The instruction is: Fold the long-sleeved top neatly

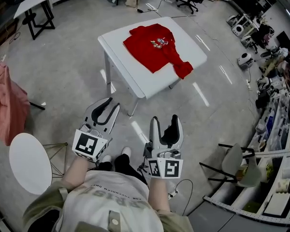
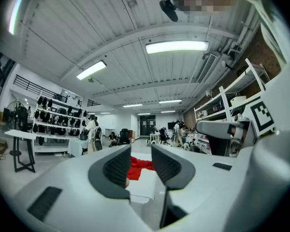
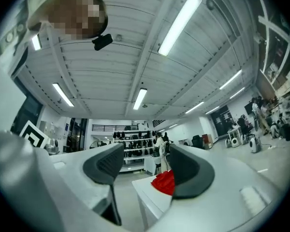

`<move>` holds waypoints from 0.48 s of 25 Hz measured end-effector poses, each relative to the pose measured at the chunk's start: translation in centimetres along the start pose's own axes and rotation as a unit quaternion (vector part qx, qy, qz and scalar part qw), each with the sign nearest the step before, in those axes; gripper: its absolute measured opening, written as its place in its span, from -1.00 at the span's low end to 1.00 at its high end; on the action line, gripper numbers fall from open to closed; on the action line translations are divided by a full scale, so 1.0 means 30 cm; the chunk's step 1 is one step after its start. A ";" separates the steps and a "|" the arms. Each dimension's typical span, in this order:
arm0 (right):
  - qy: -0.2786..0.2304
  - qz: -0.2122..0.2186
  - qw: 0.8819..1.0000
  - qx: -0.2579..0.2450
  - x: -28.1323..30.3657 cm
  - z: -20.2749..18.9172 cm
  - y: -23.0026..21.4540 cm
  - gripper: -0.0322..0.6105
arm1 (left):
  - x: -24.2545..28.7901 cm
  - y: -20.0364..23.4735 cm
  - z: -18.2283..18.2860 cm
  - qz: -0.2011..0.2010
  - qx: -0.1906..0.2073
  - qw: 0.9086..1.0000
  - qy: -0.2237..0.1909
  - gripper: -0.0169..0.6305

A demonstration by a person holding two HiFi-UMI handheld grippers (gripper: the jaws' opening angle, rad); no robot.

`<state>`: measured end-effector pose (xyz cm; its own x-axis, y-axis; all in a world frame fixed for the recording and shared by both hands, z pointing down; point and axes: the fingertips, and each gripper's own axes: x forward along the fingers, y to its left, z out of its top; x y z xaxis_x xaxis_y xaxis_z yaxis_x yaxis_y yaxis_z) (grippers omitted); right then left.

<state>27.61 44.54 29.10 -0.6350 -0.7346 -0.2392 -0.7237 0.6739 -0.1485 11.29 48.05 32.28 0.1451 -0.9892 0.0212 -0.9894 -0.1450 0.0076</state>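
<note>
A red long-sleeved top lies spread on a white table some way ahead, one sleeve hanging over the near right edge. Both grippers are held out in front of the body, far short of the table. My left gripper is open a little with nothing between its jaws. My right gripper is open wider, also empty. In the left gripper view the top and table show through the gap of that gripper. In the right gripper view the top lies on the table's corner beyond that gripper.
A pink garment hangs at the left, with a round white stool near my feet. A grey chair and cluttered shelving line the right. A black-legged table stands at the far left.
</note>
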 end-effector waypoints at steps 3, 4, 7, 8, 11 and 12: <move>0.016 0.029 0.999 -0.010 0.056 -0.023 -0.067 0.18 | 0.084 0.018 -0.009 -0.009 -0.002 1.000 0.006 -0.16; 0.021 0.038 0.999 -0.013 0.074 -0.031 -0.091 0.23 | 0.115 0.021 -0.018 -0.010 0.003 1.000 0.013 -0.04; 0.034 0.055 0.998 -0.017 0.124 -0.060 -0.163 0.23 | 0.207 0.031 -0.039 -0.010 0.014 0.999 0.029 0.15; 0.038 0.060 0.997 -0.020 0.140 -0.071 -0.184 0.23 | 0.234 0.036 -0.043 -0.010 0.016 0.999 0.031 0.18; 0.046 0.069 0.996 -0.026 0.193 -0.100 -0.237 0.23 | 0.304 0.059 -0.049 -0.004 0.030 0.999 0.042 0.22; 0.048 0.069 0.996 -0.026 0.209 -0.110 -0.252 0.23 | 0.324 0.069 -0.051 -0.002 0.036 0.998 0.047 0.23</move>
<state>28.20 34.58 31.87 -0.7505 -0.6410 -0.1608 -0.6391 0.7659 -0.0703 10.67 38.17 34.03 0.1448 -0.9827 0.1152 -0.9862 -0.1528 -0.0638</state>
